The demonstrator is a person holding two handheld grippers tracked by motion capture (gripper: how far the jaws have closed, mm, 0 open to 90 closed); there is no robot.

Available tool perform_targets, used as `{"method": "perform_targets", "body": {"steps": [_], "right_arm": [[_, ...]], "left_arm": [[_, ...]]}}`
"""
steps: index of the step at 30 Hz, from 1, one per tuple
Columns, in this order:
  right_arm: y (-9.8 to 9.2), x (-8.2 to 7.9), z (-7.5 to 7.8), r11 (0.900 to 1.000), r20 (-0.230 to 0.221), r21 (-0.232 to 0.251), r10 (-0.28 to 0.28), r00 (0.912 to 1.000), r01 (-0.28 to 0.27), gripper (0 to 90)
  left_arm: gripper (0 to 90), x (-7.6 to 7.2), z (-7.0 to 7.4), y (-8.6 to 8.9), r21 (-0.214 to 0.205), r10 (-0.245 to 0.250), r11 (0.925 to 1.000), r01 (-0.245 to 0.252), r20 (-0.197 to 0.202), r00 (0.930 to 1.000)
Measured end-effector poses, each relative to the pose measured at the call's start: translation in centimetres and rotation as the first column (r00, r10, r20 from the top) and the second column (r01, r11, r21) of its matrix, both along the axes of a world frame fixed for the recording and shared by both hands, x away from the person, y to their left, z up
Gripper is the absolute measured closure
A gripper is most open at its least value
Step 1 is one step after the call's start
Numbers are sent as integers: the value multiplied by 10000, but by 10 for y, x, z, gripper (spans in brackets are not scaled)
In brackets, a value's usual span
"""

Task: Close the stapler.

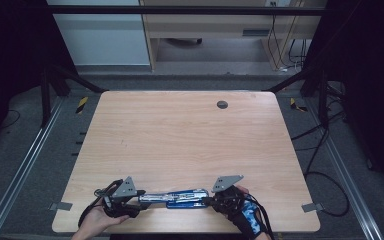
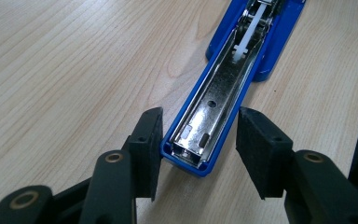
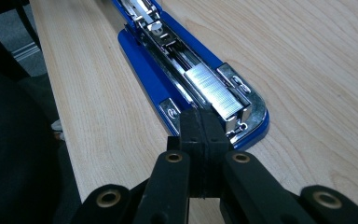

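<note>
Black foam pads of my left gripper [image 2: 198,149] stand apart on either side of the end of the opened blue stapler [image 2: 223,88], its shiny metal channel lying face up between them; the left pad sits just beside the blue edge, the right pad stands a little off, and neither presses on it. My right gripper [image 3: 204,135] has its two pads pressed flat together with nothing between them, the tips resting at the other end of the stapler, right by a silver strip of staples [image 3: 214,88] lying in the magazine. From above, the stapler [image 1: 180,197] lies unfolded flat along the near edge of the light wooden table [image 1: 180,130], stretched between my left gripper [image 1: 139,199] and my right gripper [image 1: 211,200].
</note>
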State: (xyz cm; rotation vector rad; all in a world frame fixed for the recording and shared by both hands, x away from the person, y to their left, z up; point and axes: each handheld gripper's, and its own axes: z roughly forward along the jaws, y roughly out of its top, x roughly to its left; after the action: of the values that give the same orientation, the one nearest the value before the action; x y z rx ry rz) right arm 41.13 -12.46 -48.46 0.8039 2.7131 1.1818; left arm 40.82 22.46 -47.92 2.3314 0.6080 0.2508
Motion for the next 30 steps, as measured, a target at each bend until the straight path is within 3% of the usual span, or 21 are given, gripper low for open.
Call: {"method": "perform_targets", "body": {"steps": [30], "right_arm": [[0,1,0,9999,45,-78,107,9999,-106,900]], "left_arm": [[520,-1,7,-1,21,-64,10000,64,157,9999]]}}
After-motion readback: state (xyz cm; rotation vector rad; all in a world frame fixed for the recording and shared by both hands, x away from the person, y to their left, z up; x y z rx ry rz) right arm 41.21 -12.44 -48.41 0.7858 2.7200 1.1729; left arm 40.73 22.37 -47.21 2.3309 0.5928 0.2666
